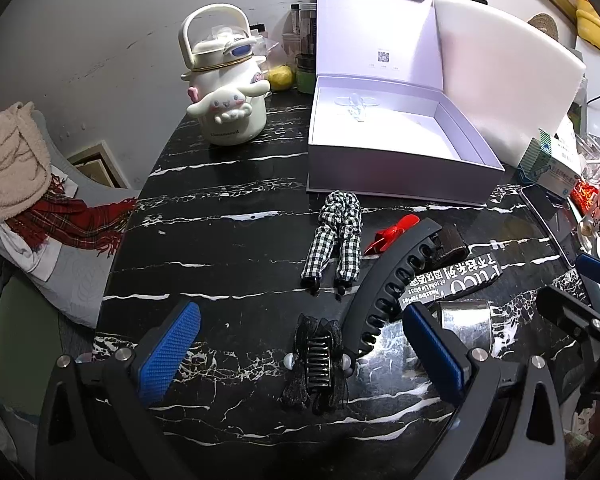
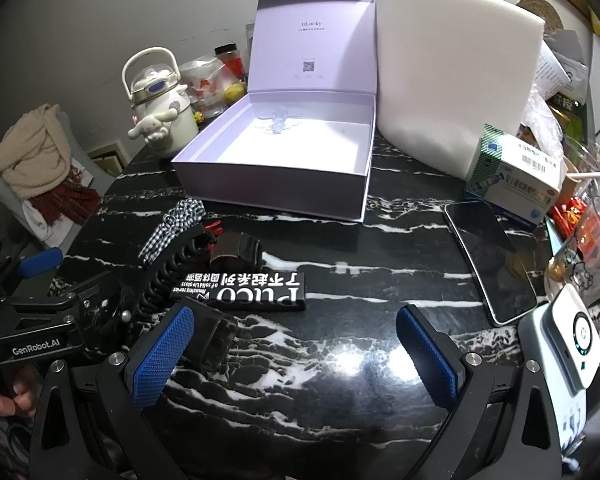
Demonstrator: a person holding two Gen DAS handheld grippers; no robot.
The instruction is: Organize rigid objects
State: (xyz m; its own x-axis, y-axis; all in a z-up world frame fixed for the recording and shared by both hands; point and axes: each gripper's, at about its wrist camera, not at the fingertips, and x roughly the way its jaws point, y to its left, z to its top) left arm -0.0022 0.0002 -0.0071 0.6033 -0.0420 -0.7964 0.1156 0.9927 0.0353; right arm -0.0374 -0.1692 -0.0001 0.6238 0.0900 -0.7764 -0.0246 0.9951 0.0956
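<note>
- while i hover over the marble table [image 1: 228, 240], my left gripper [image 1: 300, 334] is spread wide, pinching nothing, blue pads [image 1: 168, 350] either side of a black lace claw clip [image 1: 318, 364] lying flat on the table.
- big curved black clip [image 1: 384, 280] arcs just right of the lace one, its lower end almost touching it.
- checked clip [image 1: 336, 236] lies beyond, between the curved clip and the box, with a small red clip [image 1: 392, 234] beside it.
- brown clip [image 2: 236, 250] sits just past the black puco box [image 2: 256, 290], which lies flat with its lettering upside down to me.
- lilac gift box [image 2: 276, 176] stands open at the back, lid up, a clear bow-shaped thing [image 2: 276, 120] inside on its floor.
- white foam slab [image 2: 456, 76] leans upright against the box's right side.
- my right gripper [image 2: 294, 344] is wide open too, nothing between its fingers, bare marble under it; a dark shiny object [image 2: 216, 338] just behind its left pad, can't tell what.
- phone [image 2: 490, 262] lies face up to the right, near a medicine carton [image 2: 516, 168].
- white kettle [image 1: 224, 92] stands far left at the back.
- a hand [image 2: 2, 398] shows at the lower left of the right view, under the other gripper.
</note>
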